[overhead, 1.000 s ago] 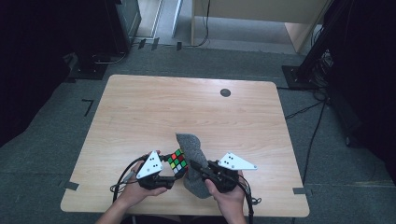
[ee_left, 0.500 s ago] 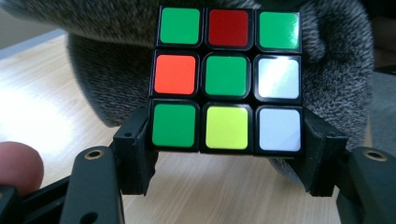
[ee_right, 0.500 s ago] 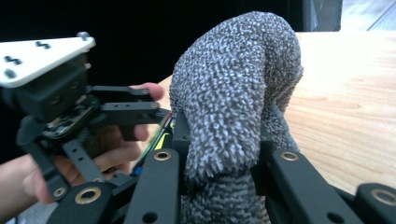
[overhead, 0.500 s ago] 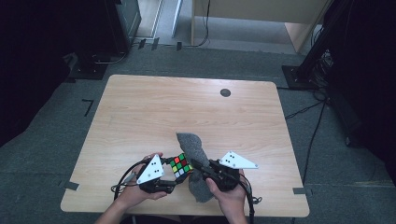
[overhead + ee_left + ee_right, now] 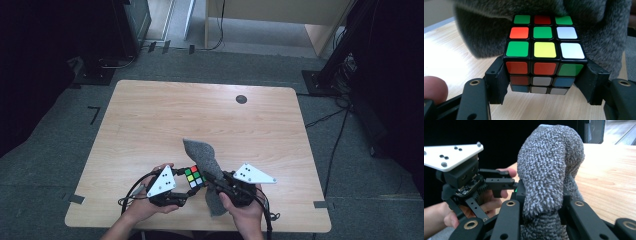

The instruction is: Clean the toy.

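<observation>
Left gripper [image 5: 192, 192] is clamping a puzzle cube [image 5: 194, 177] at the near edge of the wooden table [image 5: 150, 120], jaws drawn in against the cube's two opposite sides. In the left gripper view the cube [image 5: 544, 53] is sitting square between the black jaws, lifted a little off the tabletop [image 5: 454, 60]; its top face is showing green, red, orange, white and yellow squares, the near face orange, green, white and blue. A fingertip of the left hand [image 5: 434, 87] is resting at the lower left of that view.

Right gripper [image 5: 212, 179] is pinching a grey cloth [image 5: 200, 156], jaws closed tight on the fabric. In the high view the cloth is standing up in a peak just behind and right of the cube, with a lower fold [image 5: 216, 202] hanging down between the two hands. In the left gripper view the cloth [image 5: 604, 37] is draping close behind the cube and over its far edge. In the right gripper view the cloth [image 5: 549, 170] is rising as a thick fuzzy roll from between the jaws, and the left gripper [image 5: 499, 183] with its white three-cornered plate is sitting just beside it, the left hand [image 5: 474, 207] wrapped around its body.

Both grippers are working close together, near the person's edge, slightly right of the table's middle. Right hand [image 5: 242, 212] is gripping its tool from below. A small dark round mark [image 5: 241, 99] is lying far across the tabletop, well apart from everything else.
</observation>
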`<state>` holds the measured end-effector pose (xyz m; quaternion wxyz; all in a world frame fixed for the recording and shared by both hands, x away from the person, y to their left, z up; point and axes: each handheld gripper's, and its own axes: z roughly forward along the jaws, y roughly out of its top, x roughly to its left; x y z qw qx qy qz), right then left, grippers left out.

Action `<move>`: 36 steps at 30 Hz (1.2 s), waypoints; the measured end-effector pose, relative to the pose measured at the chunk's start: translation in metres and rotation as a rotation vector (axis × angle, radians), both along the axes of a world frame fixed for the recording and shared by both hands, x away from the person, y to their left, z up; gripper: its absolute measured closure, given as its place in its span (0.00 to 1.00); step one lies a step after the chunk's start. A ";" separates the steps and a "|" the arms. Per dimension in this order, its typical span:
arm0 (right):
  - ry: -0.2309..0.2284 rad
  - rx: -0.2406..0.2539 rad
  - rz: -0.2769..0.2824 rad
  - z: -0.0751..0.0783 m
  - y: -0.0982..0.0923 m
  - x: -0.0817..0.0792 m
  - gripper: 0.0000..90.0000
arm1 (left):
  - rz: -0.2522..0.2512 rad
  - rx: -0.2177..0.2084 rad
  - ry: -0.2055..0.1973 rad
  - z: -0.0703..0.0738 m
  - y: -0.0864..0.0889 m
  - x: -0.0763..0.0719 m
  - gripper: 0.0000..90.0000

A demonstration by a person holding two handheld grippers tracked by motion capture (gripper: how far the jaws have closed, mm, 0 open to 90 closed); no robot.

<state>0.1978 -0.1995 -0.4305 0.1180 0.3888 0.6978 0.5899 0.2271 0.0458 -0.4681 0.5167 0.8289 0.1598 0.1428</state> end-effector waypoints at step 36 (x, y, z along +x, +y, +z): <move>0.056 -0.074 -0.082 -0.011 0.005 0.004 0.80 | 0.071 0.033 -0.028 0.001 -0.003 0.000 0.38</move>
